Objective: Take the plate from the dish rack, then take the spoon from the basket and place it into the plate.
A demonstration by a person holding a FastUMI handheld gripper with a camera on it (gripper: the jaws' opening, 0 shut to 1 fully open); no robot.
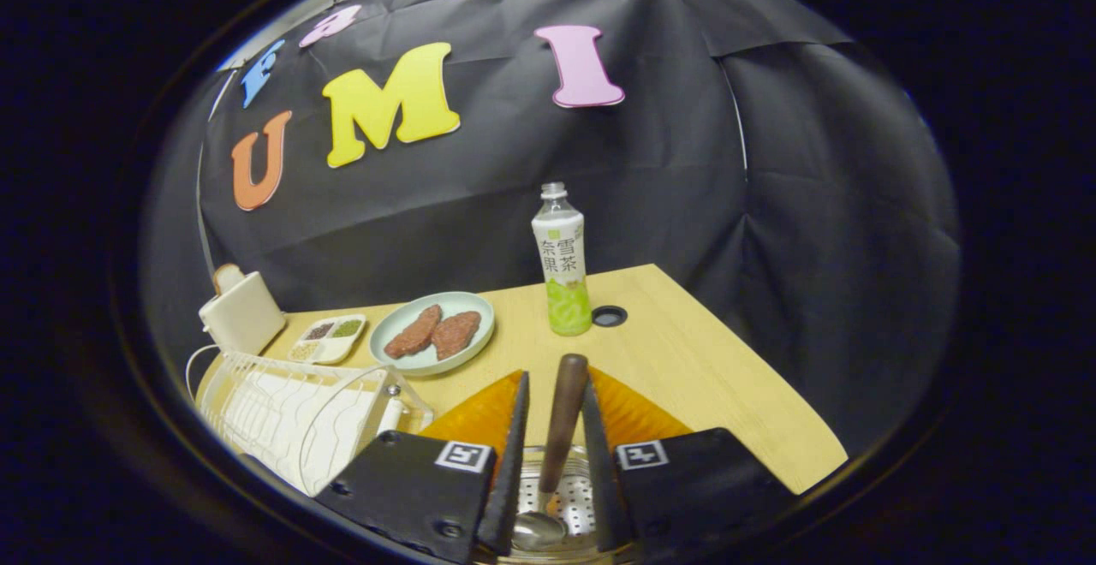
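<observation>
My gripper (556, 381) is shut on the spoon (565, 411); both fingers press its brown handle, which sticks up past the fingertips. The spoon's metal bowl hangs low between the fingers, inside the perforated metal basket (575, 496) directly below them. Just beyond the fingers an orange plate (638, 419) lies flat on the wooden table (711, 385), partly hidden by the fingers and the handle. The white wire dish rack (282, 419) stands to the left of the fingers with no plate in it.
A green tea bottle (561, 265) stands upright beyond the orange plate, beside a round hole (609, 316) in the table. A pale green plate with two meat patties (432, 334), a small divided tray (327, 338) and a toaster (242, 312) sit behind the rack.
</observation>
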